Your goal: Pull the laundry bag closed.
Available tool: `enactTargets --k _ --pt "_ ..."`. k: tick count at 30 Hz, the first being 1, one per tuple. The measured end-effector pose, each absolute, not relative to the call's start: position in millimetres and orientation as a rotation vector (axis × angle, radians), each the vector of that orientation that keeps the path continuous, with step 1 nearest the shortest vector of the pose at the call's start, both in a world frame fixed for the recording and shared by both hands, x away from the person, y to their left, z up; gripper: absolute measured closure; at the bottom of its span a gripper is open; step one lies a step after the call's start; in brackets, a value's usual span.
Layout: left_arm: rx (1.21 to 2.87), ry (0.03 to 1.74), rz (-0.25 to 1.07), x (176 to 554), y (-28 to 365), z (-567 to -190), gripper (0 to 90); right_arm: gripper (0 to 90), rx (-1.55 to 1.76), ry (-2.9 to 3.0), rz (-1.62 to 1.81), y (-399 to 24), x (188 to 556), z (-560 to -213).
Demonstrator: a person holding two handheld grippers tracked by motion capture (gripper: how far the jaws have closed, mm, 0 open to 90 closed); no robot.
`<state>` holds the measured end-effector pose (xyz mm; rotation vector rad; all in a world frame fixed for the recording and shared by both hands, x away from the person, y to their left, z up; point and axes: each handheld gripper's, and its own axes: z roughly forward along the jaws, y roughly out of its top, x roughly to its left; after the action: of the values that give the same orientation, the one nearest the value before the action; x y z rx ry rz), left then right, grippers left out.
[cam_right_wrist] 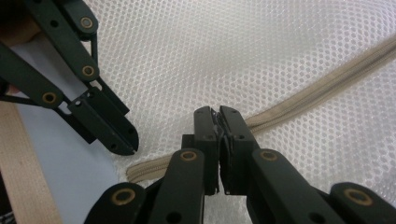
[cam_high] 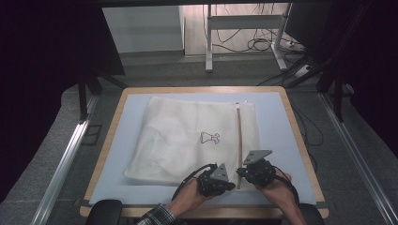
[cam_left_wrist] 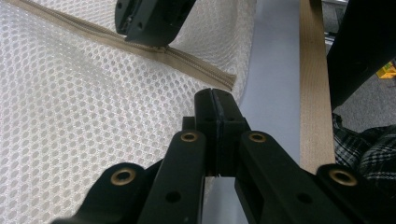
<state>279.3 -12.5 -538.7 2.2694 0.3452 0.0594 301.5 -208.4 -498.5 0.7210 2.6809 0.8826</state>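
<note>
I clench both claws, left [cam_high: 231, 186] and right [cam_high: 239, 172], at the mesh laundry bag's [cam_high: 187, 136] near zipper [cam_high: 239, 140] end, apparently to unzip it.

A white mesh bag [cam_high: 187, 140] lies flat on the blue mat [cam_high: 277, 140], its zipper [cam_high: 240, 140] along its right side. At the bag's near edge, the left gripper [cam_high: 228, 180] and right gripper [cam_high: 244, 172] meet by the zipper's near end.
</note>
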Motion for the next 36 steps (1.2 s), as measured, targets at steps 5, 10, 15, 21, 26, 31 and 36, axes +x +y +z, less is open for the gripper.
enactTargets --k 5,10,15,21,26,31,36 --pt "2.27 0.342 0.074 278 -13 -539 90.0 86.2 0.729 2.658 0.886 -208 306 -499" --pt "2.271 0.341 0.087 276 -13 -539 90.0 86.2 0.733 2.658 0.891 -209 312 -500" --pt "2.271 0.343 0.093 276 -13 -539 90.0 86.2 0.729 2.647 0.886 -209 314 -500" --pt "2.27 0.342 0.096 275 -13 -539 90.0 86.2 0.731 2.651 0.896 -210 318 -501" --pt "2.271 0.344 0.097 275 -13 -539 90.0 86.2 0.749 2.65 0.935 -211 322 -500" --pt "2.273 0.346 0.095 275 -13 -538 90.0 86.4 0.741 2.637 0.906 -209 324 -501" --pt "2.266 0.352 0.092 275 -13 -539 90.0 86.4 0.729 2.631 0.885 -208 328 -501"
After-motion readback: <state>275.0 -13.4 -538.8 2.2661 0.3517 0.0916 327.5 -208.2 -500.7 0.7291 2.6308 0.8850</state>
